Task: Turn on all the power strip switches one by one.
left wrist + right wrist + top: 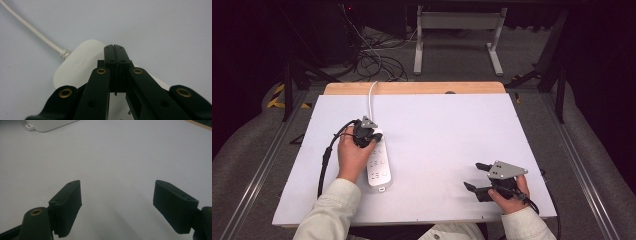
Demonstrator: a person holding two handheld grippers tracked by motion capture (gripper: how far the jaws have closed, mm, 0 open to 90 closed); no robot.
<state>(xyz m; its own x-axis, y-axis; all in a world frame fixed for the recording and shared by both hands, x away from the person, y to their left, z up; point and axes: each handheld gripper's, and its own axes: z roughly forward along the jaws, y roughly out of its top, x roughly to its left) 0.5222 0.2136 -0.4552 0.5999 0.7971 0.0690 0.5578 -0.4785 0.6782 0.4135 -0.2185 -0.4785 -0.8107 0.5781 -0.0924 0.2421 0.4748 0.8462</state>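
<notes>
Over on the left half of the white worktop (452, 130) sits a white power strip (379, 165), its long axis running roughly from the person's side toward the far edge, with its cord (372, 95) trailing off the back of the board. Left claw (364, 134) is right on top of the far, cord end of it, jaws pressed together with nothing between them, tips pointing down at the strip's rounded end (82, 60), whether they actually touch it I can't tell. Right claw (475, 176) is well apart, parked near the front right corner with its jaws wide open and nothing in them, aimed left across bare board toward the strip. So the left hand is clearly the nearer one. Plenty of open room between the strip and the right claw, and the strip lies clear of the worktop's left edge.
</notes>
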